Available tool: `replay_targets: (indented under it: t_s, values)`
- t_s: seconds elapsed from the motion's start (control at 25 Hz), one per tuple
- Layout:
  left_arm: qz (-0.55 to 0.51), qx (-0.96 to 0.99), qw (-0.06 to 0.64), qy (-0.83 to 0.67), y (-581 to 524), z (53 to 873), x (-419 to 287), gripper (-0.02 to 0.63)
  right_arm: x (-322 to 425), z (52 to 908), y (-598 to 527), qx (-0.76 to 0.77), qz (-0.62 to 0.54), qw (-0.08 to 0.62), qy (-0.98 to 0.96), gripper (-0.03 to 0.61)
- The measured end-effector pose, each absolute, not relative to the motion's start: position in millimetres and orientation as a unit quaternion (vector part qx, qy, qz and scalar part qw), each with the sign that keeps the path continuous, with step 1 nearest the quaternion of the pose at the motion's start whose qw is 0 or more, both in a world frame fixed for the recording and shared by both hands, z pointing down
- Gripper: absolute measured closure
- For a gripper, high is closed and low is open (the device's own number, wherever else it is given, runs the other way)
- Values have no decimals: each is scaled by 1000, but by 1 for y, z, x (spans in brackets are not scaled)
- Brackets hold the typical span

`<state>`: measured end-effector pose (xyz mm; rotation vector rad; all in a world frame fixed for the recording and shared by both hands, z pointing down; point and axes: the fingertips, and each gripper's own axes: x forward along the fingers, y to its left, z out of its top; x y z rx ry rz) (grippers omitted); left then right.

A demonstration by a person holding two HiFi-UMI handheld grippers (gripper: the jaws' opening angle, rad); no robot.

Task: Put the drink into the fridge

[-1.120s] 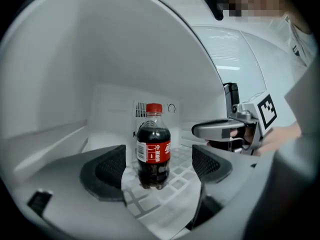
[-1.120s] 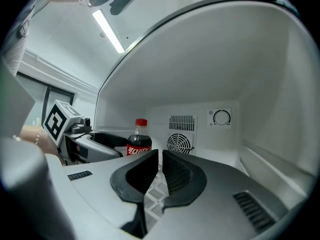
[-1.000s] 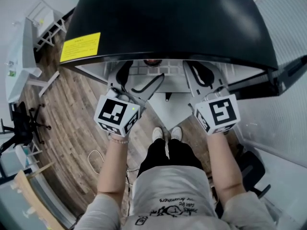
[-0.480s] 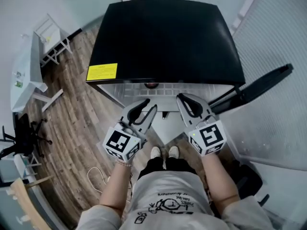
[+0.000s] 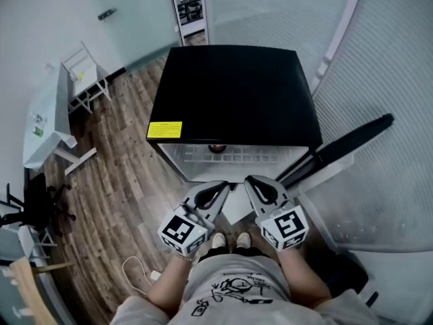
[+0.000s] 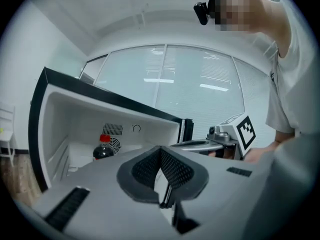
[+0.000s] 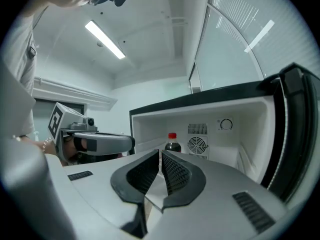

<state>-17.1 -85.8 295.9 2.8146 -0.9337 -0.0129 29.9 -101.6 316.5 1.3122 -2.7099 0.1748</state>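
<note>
Head view: the flat top of the small black fridge with white inside hides nearly all the interior. Of the dark plastic drink bottle with red cap, only a spot of red shows past the top's near edge. In both gripper views the bottle's btm is cut off by the grey jaw bodies. Any label is too small to read.

The bottle stands upright inside the fridge at the far back wall, just left of the round fan grille. It has dark liquid, a narrow neck and a red screw cap.

The left gripper has just been closing its jaws; they're now together w/ nothing btwn them. The right gripper also has its jaws together and is empty. Both are held side by side near the fridge's open front, well apart from the bottle.

Around:
- A yellow rectangular sticker sits on the top's near-left corner.
- The black fridge door is swung out to the right, not across the opening.
- A round thermostat dial is on the back wall, right of the grille.
- The brown wood-plank floor has a white table at far left and a black office chair nearer.
- A white cable lies on the floor, near left.
</note>
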Motion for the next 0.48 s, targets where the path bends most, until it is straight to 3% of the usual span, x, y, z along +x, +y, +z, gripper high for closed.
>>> replay_targets:
  t_s: [0.48]
  values:
    - [-33,956,100,-274,-28,256,9,611,28,264,-44,394,44,54,-917,534]
